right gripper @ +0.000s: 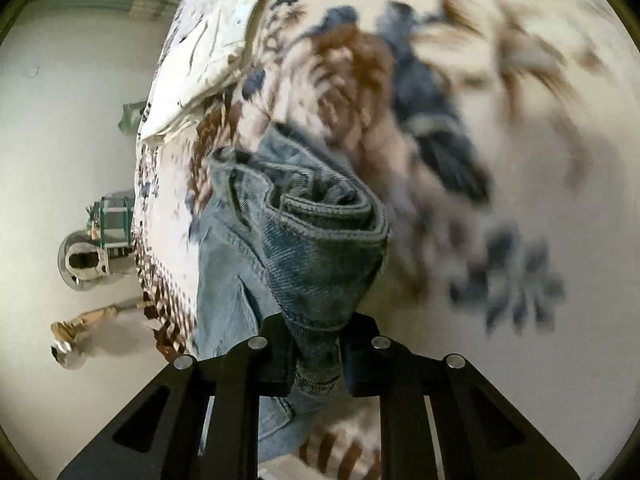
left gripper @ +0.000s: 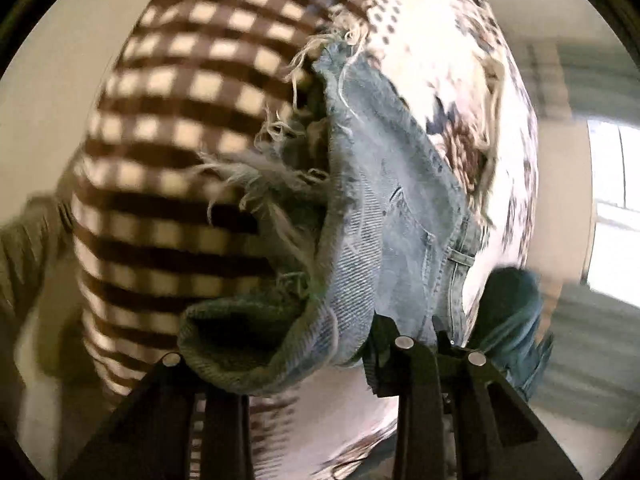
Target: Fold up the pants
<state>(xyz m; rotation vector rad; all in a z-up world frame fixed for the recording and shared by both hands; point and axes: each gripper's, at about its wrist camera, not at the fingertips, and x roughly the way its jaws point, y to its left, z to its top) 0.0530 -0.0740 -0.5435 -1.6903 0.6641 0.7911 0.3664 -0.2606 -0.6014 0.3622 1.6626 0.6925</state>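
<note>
Tongs [right gripper: 316, 354] pinch jeans [right gripper: 320, 264] (frayed hem [left gripper: 260, 172] left-only).

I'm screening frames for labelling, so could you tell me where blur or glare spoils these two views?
Left wrist: the checked cover is motion-smeared, the window blown out white; the jeans stay fairly sharp. Right wrist: the patterned bedspread blurs heavily at right, while the denim at the right gripper is crisp.

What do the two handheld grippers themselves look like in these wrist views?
Both the left gripper and the right gripper look alike: matte black angular finger arms with triangular cut-outs, round silver pins at the joints, and blocky black fingertips. No cables, markings, hands or sleeves are visible.
</note>
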